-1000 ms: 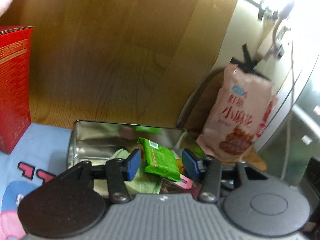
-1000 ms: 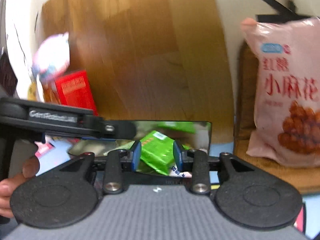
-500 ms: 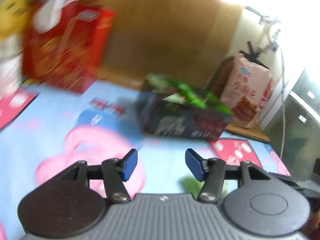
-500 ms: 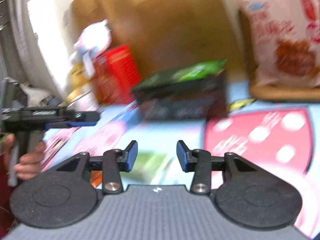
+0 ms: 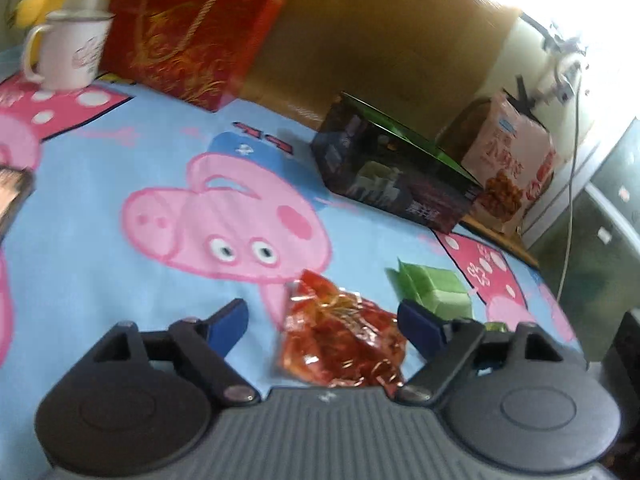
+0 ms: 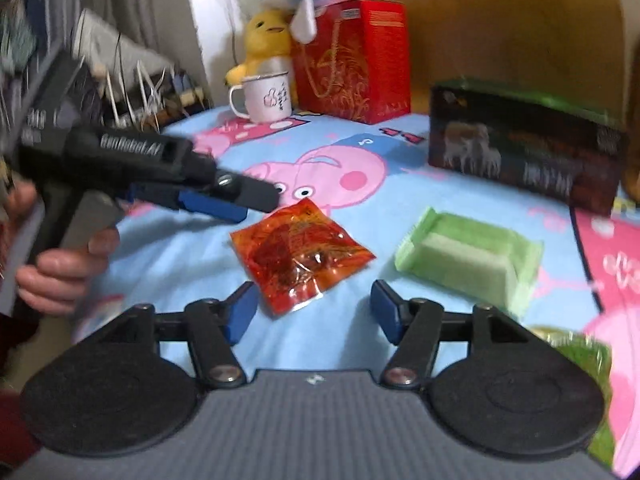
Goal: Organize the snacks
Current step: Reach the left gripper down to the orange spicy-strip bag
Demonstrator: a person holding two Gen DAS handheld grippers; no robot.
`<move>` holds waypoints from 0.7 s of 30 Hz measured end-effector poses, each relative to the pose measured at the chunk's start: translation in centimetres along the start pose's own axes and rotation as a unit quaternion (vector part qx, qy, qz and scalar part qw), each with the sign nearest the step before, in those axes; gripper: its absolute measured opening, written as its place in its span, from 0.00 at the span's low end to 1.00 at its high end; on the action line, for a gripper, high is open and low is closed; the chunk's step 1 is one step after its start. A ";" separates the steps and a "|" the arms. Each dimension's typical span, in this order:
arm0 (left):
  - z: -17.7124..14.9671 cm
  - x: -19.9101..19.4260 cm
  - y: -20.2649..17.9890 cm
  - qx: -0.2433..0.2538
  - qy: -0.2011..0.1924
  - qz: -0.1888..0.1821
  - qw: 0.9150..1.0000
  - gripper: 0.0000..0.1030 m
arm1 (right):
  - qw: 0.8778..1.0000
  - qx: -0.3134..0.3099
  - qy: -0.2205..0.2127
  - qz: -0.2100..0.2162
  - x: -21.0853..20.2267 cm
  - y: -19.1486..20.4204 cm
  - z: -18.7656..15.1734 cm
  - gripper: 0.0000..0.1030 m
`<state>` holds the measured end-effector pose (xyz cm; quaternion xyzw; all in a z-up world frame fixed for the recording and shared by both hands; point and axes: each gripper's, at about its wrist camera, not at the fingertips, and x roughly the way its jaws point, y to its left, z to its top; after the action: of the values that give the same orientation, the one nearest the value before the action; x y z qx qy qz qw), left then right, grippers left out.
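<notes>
Blue cartoon-pig cloth (image 5: 100,240) is seen lying bare left of the crinkly red-orange snack packet (image 5: 344,336), framed untouched by the opening left gripper (image 5: 322,322). From the right wrist, the same packet (image 6: 300,254) and a pale green wrapped bar (image 6: 472,260) are shown before the empty, opening right gripper (image 6: 312,310); a green packet (image 6: 580,352) is cut off at the lower right.

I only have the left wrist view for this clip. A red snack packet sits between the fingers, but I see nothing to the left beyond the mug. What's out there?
Observer: Behind the white enamel mug sits a yellow duck plush.
Operator: And the green packet on the right, what is it?
Observer: A clear green wrapper with a pale block inside, lying flat on the cartoon pig cloth, apart from the red snack packet.
Operator: Where's the right gripper?
Observer: The right gripper points at that red packet, jaws opening, pads not touching it.
</notes>
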<state>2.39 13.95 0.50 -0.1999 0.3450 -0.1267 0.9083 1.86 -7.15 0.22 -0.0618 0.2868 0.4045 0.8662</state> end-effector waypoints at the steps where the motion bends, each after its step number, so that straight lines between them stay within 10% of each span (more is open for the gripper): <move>1: -0.2 0.3 -0.5 0.008 -0.001 0.001 1.000 0.81 | 1.000 -0.016 -0.001 -0.010 0.3 0.4 0.0 0.63; 15: -0.3 0.6 -0.4 -0.024 0.006 -0.026 0.999 0.26 | 0.996 -0.056 -0.022 -0.066 1.2 1.2 -0.4 0.47; 21: -0.3 0.6 -0.3 -0.038 0.014 -0.035 0.999 0.26 | 0.996 -0.051 -0.043 -0.065 0.7 1.4 -0.3 0.45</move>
<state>2.58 13.33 0.06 -0.2440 0.3549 -0.1481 0.8903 1.04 -5.88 -0.26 -0.1071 0.2231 0.3634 0.8982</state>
